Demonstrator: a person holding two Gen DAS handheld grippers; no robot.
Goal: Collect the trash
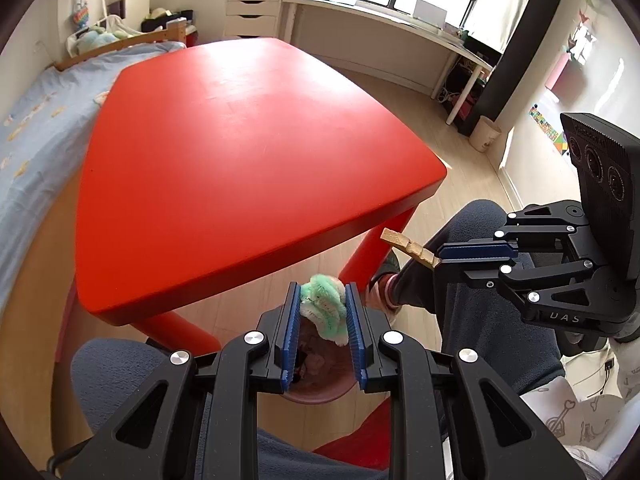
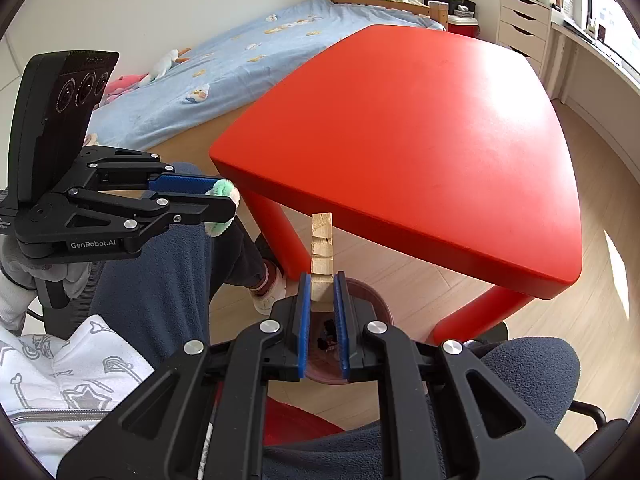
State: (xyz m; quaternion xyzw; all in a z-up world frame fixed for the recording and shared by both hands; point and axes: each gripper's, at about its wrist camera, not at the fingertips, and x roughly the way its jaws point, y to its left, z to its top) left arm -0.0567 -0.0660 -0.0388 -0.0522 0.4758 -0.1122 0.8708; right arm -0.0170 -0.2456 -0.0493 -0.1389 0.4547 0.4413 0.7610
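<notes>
The red table [image 1: 248,168] fills most of my left view, its top bare, its near corner toward 1 o'clock from my left jaws. A bed [image 2: 224,64] with a blue cover lies beyond it at 10 o'clock in the right view. My legs in dark trousers [image 1: 492,320] sit below both tools.

The brown bin [image 2: 372,304] stands on the floor by the table leg; its rim shows just behind the tips of each tool, with scraps inside it.

Left gripper [image 1: 323,308]: jaws nearly together, clamped on a green and white fuzzy ball [image 1: 325,306]. The ball is squeezed between the blue pads [image 1: 294,316] and bulges out toward 12 o'clock, above the bin.

Right gripper [image 2: 321,292]: jaws fully together on the wooden clothespin [image 2: 321,252]. The pads grip its lower end; the rest stands straight out toward 12 o'clock, also over the bin.

The two tools lie near each other, not touching.
</notes>
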